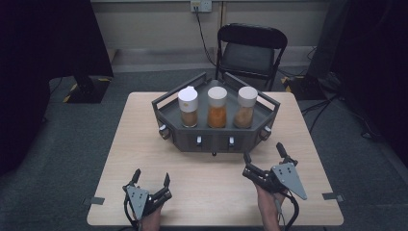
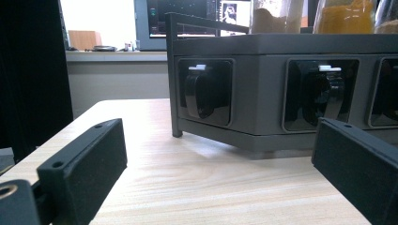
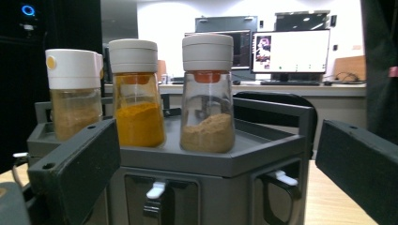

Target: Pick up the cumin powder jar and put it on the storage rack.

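High view: grey rack (image 1: 169,115) seen at mid-worktop, toward the far side, three spice jars stood in a row on its tray. Left jar (image 1: 188,107) brownish powder, flip-style white cap; middle jar (image 1: 217,107) orange powder; right jar (image 1: 246,107) tan powder. All upright, capped, close together but apart. Small switches or latches (image 1: 198,140) noted on the rack's front faces; their function cannot be told.

Step judged: approach, nothing yet grasped. Both grippers are held low over the near worktop (image 1: 144,144), short of the rack. Right gripper (image 1: 263,155) lies nearer, just off the rack's front right corner; left gripper (image 1: 151,179) is set further back, well apart from it.

Right gripper view: the jars are faced at jar height, tan jar (image 3: 207,93) roughly centred between the jaws, so it is judged the likeliest pick. Next move calls for a forward reach, raised to clear the tray rim (image 3: 277,110), with the jaws closed on the jar body below the cap.

Left gripper view: the rack's front left face (image 2: 206,89) is faced at worktop level.

Jaws: both pairs spread wide, nothing between them, nothing touched.

Beyond: folding chair (image 1: 250,48) behind the worktop, monitors (image 3: 291,49) on a far desk.
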`<state>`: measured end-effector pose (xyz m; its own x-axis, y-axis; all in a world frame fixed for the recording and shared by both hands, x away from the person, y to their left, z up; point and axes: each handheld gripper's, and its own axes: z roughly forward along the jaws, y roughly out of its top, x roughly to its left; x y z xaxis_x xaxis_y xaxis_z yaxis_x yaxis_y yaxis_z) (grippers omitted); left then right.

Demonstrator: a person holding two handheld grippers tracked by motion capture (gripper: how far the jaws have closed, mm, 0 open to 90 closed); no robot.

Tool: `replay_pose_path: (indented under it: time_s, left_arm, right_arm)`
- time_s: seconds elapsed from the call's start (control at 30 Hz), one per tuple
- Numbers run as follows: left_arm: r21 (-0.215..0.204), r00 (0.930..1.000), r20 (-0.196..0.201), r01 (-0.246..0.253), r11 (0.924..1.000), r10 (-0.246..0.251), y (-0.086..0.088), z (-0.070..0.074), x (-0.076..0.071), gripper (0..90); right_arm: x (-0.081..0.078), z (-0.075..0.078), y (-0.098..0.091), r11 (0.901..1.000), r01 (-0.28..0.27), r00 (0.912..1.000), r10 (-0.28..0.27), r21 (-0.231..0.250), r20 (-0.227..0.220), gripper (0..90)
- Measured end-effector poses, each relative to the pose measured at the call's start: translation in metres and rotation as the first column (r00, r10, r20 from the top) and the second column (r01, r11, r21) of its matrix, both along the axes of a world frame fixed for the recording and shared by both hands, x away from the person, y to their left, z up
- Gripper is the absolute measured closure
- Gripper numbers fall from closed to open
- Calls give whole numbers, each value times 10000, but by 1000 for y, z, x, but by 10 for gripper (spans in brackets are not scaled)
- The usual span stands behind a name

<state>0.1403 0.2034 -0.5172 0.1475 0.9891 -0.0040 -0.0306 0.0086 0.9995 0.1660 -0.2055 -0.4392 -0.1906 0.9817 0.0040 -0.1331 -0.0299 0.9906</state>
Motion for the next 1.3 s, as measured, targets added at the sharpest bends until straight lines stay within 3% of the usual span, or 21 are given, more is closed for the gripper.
replay_pose_path:
  time_s: [0.5, 0.77, 1.3]
  left_arm:
    - [-4, 10000, 2, 0, 10000, 0, 0, 0, 0, 31]
    - [-4, 10000, 2, 25, 10000, -25, 0, 0, 0, 31]
    - [-2, 10000, 1, 25, 10000, -25, 0, 0, 0, 31]
  right_arm:
    - [-12, -18, 0, 10000, -91, 9999, 91, 35, -86, 0]
    - [-14, -32, 5, 9996, 287, 9995, -287, -37, 111, 0]
    - [-14, -53, 5, 9995, 325, 9987, -327, -52, -401, 0]
